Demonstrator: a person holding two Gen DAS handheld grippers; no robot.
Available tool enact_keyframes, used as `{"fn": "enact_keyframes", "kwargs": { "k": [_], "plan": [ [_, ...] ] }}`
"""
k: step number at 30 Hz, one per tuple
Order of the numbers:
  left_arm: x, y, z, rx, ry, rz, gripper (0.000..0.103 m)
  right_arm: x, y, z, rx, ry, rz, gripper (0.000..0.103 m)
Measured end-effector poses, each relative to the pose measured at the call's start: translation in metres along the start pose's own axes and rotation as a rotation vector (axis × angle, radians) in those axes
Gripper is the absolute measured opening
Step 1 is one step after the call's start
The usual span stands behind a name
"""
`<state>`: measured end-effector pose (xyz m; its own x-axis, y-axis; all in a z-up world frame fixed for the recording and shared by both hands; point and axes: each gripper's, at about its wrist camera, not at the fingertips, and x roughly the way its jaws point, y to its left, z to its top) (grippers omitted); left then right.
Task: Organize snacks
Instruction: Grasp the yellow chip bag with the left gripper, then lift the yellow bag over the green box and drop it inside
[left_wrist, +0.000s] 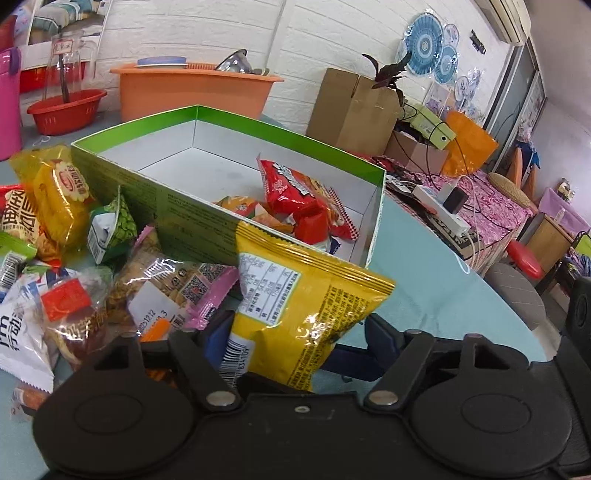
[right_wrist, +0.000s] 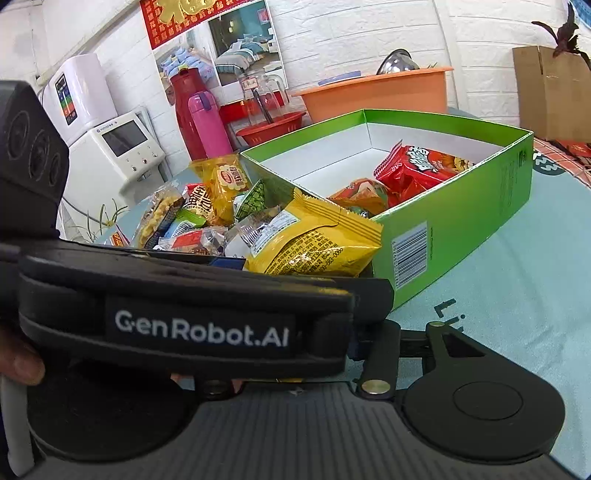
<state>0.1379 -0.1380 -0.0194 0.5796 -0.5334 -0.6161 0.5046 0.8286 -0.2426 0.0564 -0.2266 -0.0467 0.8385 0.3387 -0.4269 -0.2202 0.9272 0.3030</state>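
Yellow bag (left_wrist: 314, 291) pinched between the fingers of the left gripper (left_wrist: 295, 334), raised and tilted at the near corner of the green box (left_wrist: 177, 206). Lift clear of the rim, carry past the wall, let go low beside the red packet (left_wrist: 295, 192); avoid dragging the loose pile of snacks (left_wrist: 74, 258). Pointing forward and somewhat down. Right gripper (right_wrist: 376, 343) mostly hidden behind the left; cannot tell whether open or closed.

Two wrist cameras, both close and angled down over a table. The left looks across a green box (left_wrist: 229, 177); the right sees that box (right_wrist: 461, 221) from behind the other gripper's body.
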Motion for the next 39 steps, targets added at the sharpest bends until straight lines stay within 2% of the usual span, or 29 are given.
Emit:
{"fn": "enact_keyframes", "kwargs": {
  "k": [5,26,34,39],
  "plan": [
    [-0.001,-0.002,-0.001,0.003,0.004,0.024,0.103,-0.001,0.002,0.0,-0.009,-0.002,-0.005,0.075],
    [-0.001,-0.006,-0.003,0.0,-0.005,0.026,0.103,-0.002,0.001,0.001,-0.014,-0.004,-0.016,0.075],
    [-0.012,-0.005,-0.006,-0.048,-0.032,0.025,0.103,-0.006,0.007,0.003,-0.056,-0.019,-0.037,0.072],
    [-0.028,-0.012,-0.005,-0.06,-0.075,0.019,0.103,-0.017,0.013,0.005,-0.094,-0.055,-0.049,0.072]
  ]
}}
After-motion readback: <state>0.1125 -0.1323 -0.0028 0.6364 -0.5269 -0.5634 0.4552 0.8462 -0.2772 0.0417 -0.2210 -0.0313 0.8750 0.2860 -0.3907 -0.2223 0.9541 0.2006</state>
